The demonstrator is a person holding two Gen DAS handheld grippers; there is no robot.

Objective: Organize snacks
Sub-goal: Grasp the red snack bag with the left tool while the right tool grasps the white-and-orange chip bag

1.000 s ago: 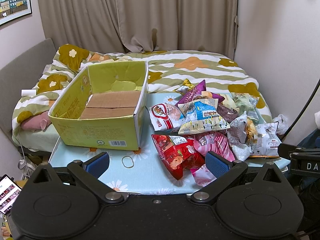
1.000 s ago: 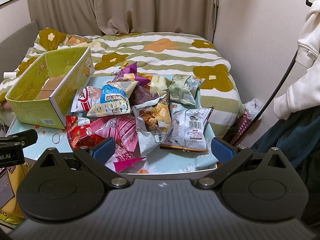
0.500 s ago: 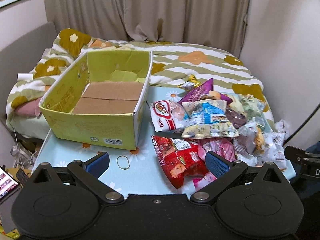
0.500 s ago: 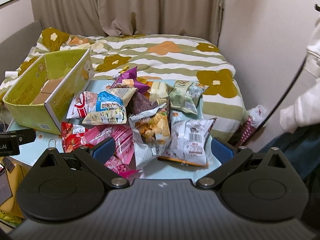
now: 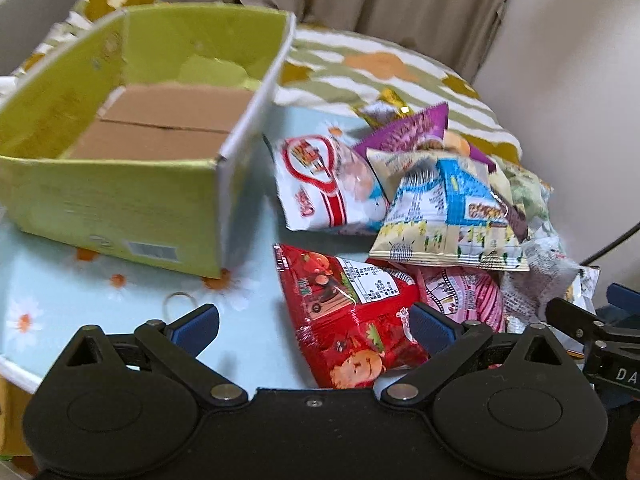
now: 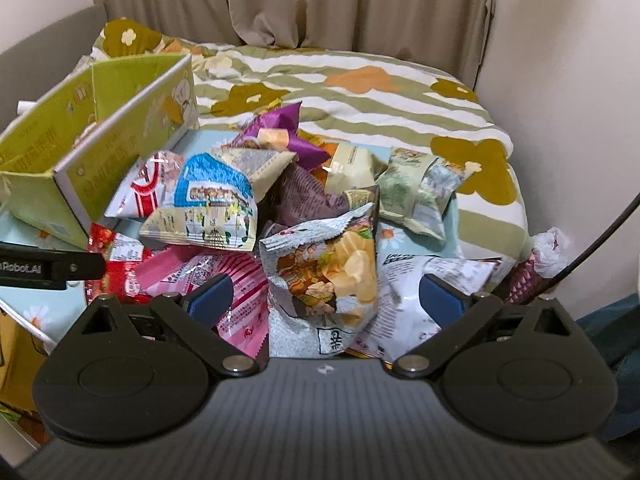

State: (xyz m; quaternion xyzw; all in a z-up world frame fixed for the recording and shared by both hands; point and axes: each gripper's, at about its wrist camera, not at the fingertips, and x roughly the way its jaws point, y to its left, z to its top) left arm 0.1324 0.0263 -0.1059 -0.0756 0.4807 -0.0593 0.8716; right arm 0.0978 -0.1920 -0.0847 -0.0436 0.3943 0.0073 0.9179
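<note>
Plainly, the red snack bag is the packet the next move turns on: it lies flat on the flowered table at the near left edge of the snack pile, its long axis running from the far left corner down toward the camera. Its near right corner sits just ahead of the right finger of the left gripper, which hangs with its jaws spread wide and nothing between them. To the bag's left stands the green cardboard box, with no snacks in it. Further right, the right gripper is likewise spread and empty, facing the grey chip bag; I judge the left one nearer to the red bag.
</note>
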